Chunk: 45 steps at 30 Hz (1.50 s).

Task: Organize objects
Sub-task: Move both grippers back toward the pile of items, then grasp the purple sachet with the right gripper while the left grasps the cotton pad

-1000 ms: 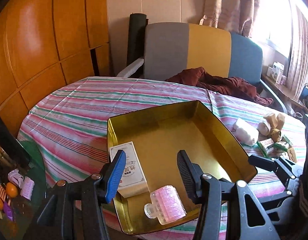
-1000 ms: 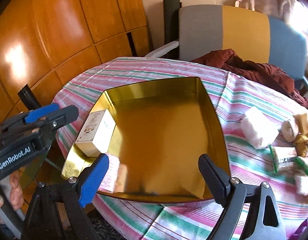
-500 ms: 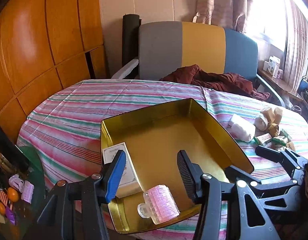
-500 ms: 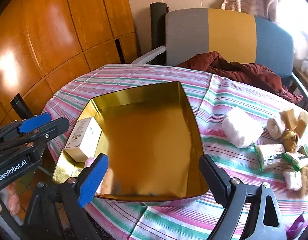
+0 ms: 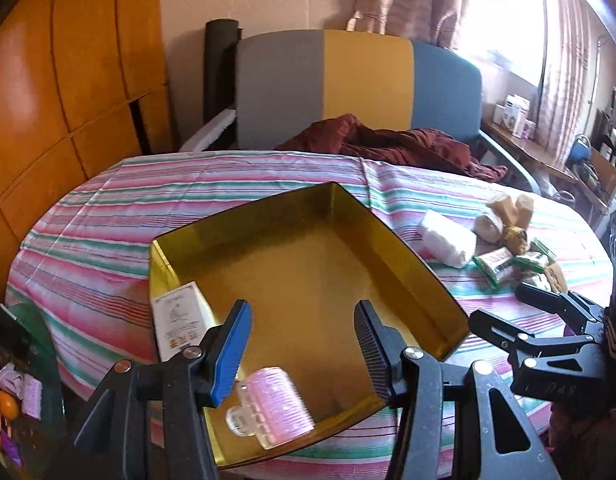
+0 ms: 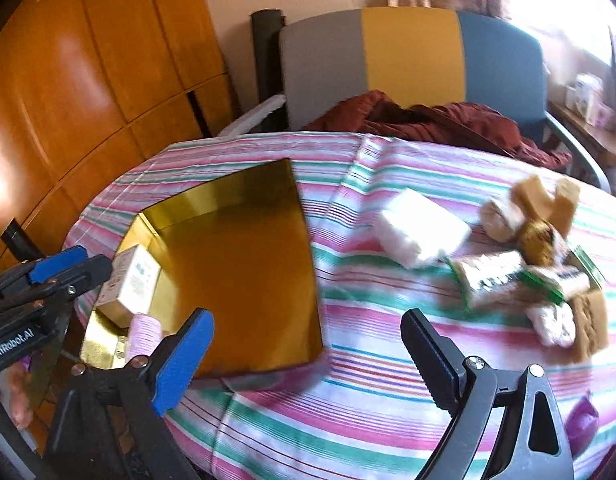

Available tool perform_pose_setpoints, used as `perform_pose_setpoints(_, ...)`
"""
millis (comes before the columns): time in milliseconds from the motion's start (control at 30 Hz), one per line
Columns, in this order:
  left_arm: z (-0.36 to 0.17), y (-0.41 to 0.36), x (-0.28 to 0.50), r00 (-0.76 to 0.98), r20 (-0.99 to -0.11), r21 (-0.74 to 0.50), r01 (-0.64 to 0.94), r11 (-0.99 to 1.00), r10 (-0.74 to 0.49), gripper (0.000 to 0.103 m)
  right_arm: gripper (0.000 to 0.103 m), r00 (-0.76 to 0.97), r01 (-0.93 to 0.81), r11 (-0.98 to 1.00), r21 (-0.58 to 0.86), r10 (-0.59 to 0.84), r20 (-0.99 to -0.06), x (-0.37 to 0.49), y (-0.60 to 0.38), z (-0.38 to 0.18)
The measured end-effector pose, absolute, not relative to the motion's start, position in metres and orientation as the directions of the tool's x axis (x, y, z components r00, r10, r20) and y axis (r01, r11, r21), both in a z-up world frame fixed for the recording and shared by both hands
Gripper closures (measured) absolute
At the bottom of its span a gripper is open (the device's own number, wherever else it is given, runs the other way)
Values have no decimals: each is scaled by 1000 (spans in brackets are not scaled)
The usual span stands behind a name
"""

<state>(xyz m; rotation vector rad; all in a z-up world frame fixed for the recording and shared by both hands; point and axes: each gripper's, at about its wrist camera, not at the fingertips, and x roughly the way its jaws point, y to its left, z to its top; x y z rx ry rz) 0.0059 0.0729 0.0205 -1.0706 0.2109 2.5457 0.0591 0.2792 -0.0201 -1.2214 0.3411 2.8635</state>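
Both grippers have swung right, the right gripper (image 6: 308, 344) now toward the loose pile (image 6: 520, 264). Left gripper (image 5: 301, 344) and right hang apart, holding nothing. Next, I'd say, pick 1 item for the tin (image 5: 404, 252).

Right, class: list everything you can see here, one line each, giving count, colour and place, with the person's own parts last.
tin: one, gold, on the table's near side
box: one, white, in the tin's left corner
curler: one, pink, in the tin's near corner
tablecloth: one, pink, green and white stripes, over the table
white bundle: one, right of the tin
packets: a small heap, green, white and tan, far right; count unclear
chair: one, grey, yellow, blue, behind the table
cloth: one, maroon, on the chair
left claw: open, empty, over the tin
right claw: open, empty, over the tablecloth
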Motion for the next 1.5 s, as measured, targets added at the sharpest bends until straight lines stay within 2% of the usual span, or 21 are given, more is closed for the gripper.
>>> perform_pose_setpoints(333, 22, 118, 4, -555, -737, -55, -520, -852, 386, 49, 8, -632, -329, -924, 196, 61, -772, 108, 365, -39)
perform_pose_setpoints(567, 18, 145, 13, -512, -746, -50, -595, -802, 426, 49, 8, -551, -509, -848, 150, 186, -814, 163, 443, -30)
perform_pose_setpoints(700, 14, 158, 16, -485, -754, -53, -627, -777, 443, 49, 7, -438, -541, -833, 117, 160, -885, 174, 467, -45)
perform_pose_setpoints(833, 13, 170, 19, -466, -759, -48, -656, -753, 455, 49, 9, -420, -560, -812, 166, 105, -902, 174, 475, -59)
perform_pose_setpoints(933, 13, 179, 19, -451, -766, -46, -673, -739, 458, 49, 10, -406, -534, -833, 143, 104, -908, 162, 471, -66)
perform_pose_setpoints(1067, 11, 190, 13, -427, -778, -59, -681, -730, 461, 49, 20, -386, -527, -838, 140, 89, -918, 149, 470, -75)
perform_pose_setpoints(1100, 10, 194, 10, -423, -781, -60, -683, -728, 460, 49, 26, -383, -523, -841, 138, 87, -920, 148, 470, -77)
perform_pose_setpoints(1167, 9, 200, 5, -406, -786, -74, -686, -724, 466, 49, 48, -377, -523, -843, 121, 102, -921, 146, 470, -81)
perform_pose_setpoints(1200, 8, 203, 2, -394, -791, -85, -687, -722, 468, 49, 51, -379, -518, -849, 110, 112, -918, 146, 470, -81)
perform_pose_setpoints(1500, -5, 242, -52, -276, -834, -222, -627, -747, 478, 50, 51, -460, -436, -896, 78, 147, -875, 147, 458, -67)
